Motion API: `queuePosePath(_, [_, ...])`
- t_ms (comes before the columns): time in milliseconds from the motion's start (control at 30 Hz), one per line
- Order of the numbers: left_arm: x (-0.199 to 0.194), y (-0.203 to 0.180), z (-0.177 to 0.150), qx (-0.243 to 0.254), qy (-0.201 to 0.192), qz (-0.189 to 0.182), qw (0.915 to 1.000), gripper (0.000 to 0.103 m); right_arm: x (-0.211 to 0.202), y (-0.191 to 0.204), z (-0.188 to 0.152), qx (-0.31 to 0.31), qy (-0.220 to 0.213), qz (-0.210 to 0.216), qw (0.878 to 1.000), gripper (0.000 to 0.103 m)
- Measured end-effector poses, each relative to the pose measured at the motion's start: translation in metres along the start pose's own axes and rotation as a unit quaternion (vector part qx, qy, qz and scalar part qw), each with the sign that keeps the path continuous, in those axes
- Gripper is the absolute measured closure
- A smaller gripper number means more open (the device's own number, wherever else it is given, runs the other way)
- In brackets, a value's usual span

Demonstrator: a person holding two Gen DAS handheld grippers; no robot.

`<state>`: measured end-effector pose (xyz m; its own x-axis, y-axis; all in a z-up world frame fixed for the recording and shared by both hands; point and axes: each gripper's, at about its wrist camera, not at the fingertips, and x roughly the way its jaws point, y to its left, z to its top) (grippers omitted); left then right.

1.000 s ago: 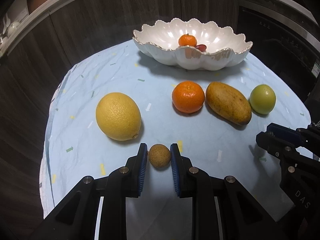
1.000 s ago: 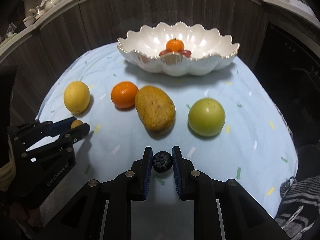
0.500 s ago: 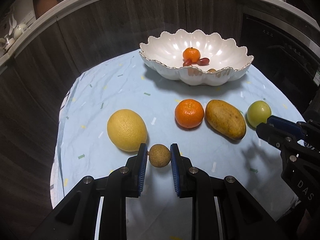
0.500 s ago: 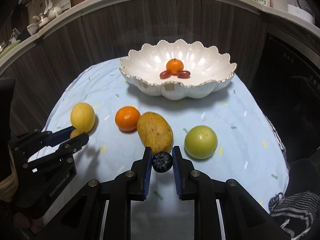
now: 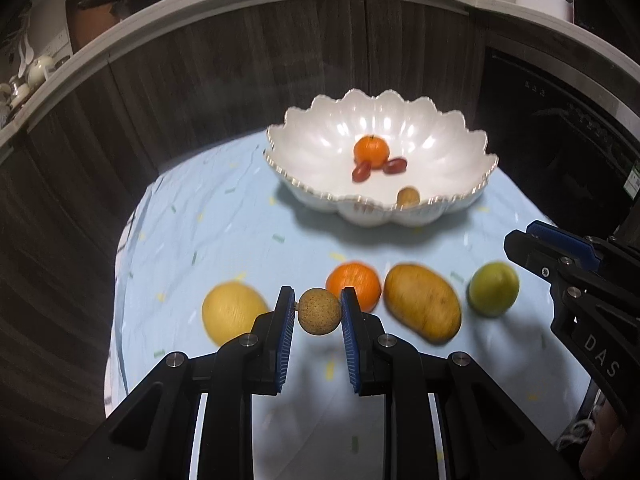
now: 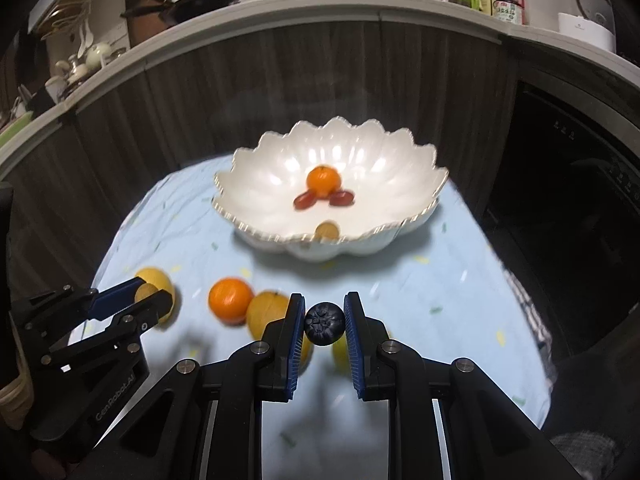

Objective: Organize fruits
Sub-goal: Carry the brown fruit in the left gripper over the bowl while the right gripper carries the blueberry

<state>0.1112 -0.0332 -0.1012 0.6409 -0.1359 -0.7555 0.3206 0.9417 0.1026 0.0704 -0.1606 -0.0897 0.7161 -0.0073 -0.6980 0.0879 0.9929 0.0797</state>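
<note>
Tan longan (image 5: 319,311) clenched in left gripper (image 5: 318,314); dark blueberry (image 6: 324,323) clenched in right gripper (image 6: 324,326); white bowl (image 5: 440,200) beyond.

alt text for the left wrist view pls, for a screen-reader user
The left tongs grip a small tan round fruit above a light blue cloth, facing a white scalloped bowl holding a mandarin and two red grapes. Lemon, orange, mango and green fruit lie below.

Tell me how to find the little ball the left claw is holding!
Find the white scalloped bowl on the pale blue cloth. In front, the left claw pinches a small tan speckled round fruit, far smaller than the yellow lemon beside it.
</note>
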Motion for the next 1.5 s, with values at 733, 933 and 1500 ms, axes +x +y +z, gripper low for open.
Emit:
queuePosePath(733, [0.015,-0.014,0.088,-0.007,-0.037,-0.004,0.9993,0.079,0.025,-0.042,0.080,-0.004,-0.033,0.000,0.999,0.082])
queuePosePath(933, [0.033,-0.014,0.103,-0.013,-0.032,-0.014,0.9993,0.079,0.039,-0.048,0.093,-0.011,-0.031,-0.007,0.999,0.082])
queuePosePath(1500, [0.083,-0.017,0.111,-0.014,0.002,-0.023,0.9996,0.079,0.091,-0.059,0.100,-0.019,0.025,0.000,0.999,0.082])
